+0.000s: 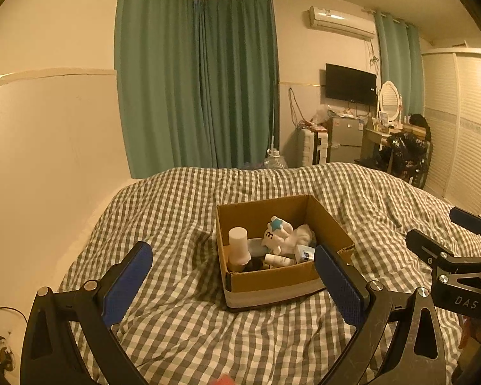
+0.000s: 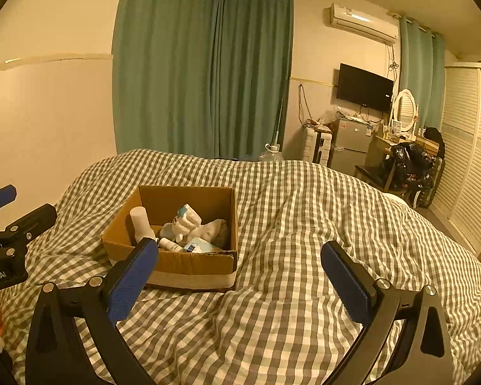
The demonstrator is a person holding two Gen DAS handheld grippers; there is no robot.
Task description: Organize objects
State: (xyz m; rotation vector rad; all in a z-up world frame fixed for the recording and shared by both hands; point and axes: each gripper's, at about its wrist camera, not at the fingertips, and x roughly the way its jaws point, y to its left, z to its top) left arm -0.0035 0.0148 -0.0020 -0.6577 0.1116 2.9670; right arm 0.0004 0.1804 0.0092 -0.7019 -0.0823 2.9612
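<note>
Brown cardboard makes up the open box (image 1: pixel 272 276) that sits on the grey-and-white checked bed cover (image 1: pixel 182 320), and the small things to be organized lie inside it: a white cylindrical bottle (image 1: pixel 238 245) standing upright at the near left corner, a white plush toy (image 1: pixel 277 235) with a blue star on its head in the middle, a small white tube (image 1: pixel 280 260) lying on its side, and a blue-labelled packet (image 1: pixel 305 252) toward the right. The left tool (image 1: pixel 233 282) is spread wide and holds nothing; the box lies straight ahead of it, framed between its blue pads, so this hand seems the nearer and better lined up. The right tool (image 2: pixel 239 271) is likewise spread and empty, and from it the box (image 2: pixel 176 263) lies ahead and to the left, just past its left finger, with open bed cover directly in front. The bottle's long axis runs vertical, cap up; the tube's long axis runs roughly across the box, tilted, though which end is its cap is hard to tell. The likely next move is a forward and downward reach into the box, probably easiest with the left tool.
</note>
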